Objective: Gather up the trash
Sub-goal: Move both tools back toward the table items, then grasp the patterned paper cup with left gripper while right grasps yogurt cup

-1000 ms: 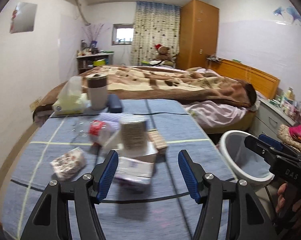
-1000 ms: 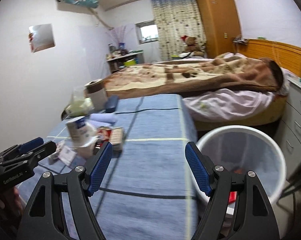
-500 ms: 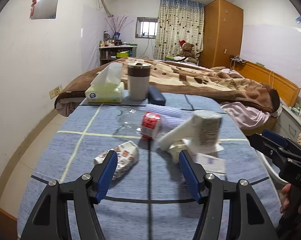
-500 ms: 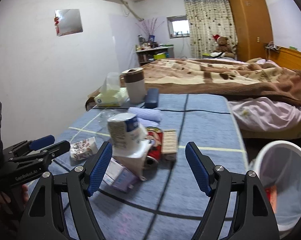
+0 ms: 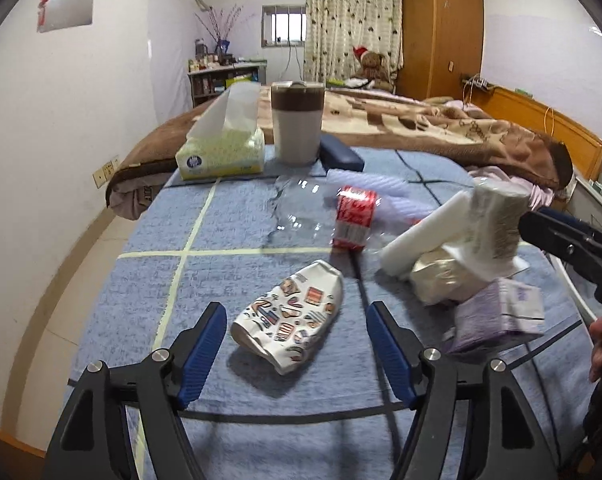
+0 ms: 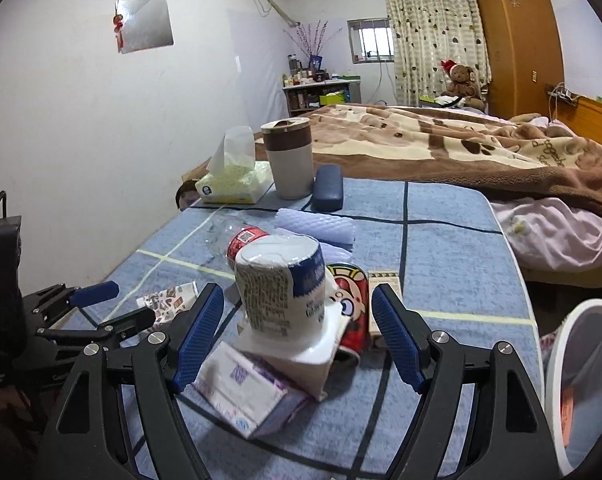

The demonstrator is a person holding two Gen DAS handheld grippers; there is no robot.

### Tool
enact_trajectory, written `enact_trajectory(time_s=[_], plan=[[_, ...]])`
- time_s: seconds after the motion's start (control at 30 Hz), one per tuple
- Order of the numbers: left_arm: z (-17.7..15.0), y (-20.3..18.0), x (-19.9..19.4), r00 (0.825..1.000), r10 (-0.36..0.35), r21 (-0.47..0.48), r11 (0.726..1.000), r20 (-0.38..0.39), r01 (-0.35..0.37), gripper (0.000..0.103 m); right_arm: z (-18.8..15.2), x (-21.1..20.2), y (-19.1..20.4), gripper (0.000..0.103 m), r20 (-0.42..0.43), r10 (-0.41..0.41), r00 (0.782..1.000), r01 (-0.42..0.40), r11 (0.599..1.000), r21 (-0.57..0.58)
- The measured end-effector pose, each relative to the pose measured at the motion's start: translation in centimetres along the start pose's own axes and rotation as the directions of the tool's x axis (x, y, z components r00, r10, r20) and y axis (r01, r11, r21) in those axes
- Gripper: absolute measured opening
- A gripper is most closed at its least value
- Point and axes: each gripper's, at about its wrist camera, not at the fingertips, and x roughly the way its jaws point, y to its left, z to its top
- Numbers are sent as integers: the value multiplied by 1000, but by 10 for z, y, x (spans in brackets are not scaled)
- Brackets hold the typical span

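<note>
- Here, a crumpled white paper cup printed with small coloured patterns [image 5: 291,320] lies on its side on the blue towelling table cover with pale and dark grid lines [image 5: 229,224], between the blue pads of the left gripper [image 5: 295,350] without touching either.
- The left gripper's jaws have just been opening and stand wide, pressing on nothing.
- To the right of the cup sits a heap of trash: a wrapped white toilet-paper roll with blue print [image 6: 283,284] rests on a white wedge-shaped foam piece [image 6: 301,354], with a flat purple-and-white tissue packet [image 6: 247,392] at the near side.
- A red drinks can with a cartoon face [image 6: 351,312] lies just right of the roll, touching the heap; a small tan cardboard box [image 6: 383,304] is beside the can.
- The right gripper [image 6: 297,338] has its jaws spread wide on either side of the roll and foam, gripping nothing.
- Farther off lie a clear plastic bottle with a red label [image 5: 349,218] and a ribbed lilac sheet [image 6: 315,226].
- At the far edge stand a yellow tissue box [image 5: 221,152], a grey tumbler with a brown band [image 5: 297,122] and a dark blue case [image 6: 329,188].
- A round white bin with a clear liner [image 6: 581,392] stands off the table's right side.
</note>
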Motion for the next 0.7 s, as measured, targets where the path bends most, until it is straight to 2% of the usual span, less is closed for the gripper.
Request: enact_trajectory(time_s=[0.17, 0.3, 0.43, 0.7], plan=[[3, 10, 20, 999, 14, 29, 999, -36, -13, 72, 2, 10, 6, 78, -24, -1, 1000, 1, 1000, 2], [3, 12, 39, 995, -39, 70, 996, -93, 46, 72, 3, 15, 8, 78, -40, -8, 999, 7, 1000, -8], [4, 12, 52, 989, -73, 71, 994, -127, 83, 72, 3, 20, 7, 78, -56, -24, 998, 24, 1000, 6], [1, 17, 68, 985, -43, 75, 996, -166, 56, 72, 3, 22, 6, 78, -75, -31, 997, 32, 999, 16]])
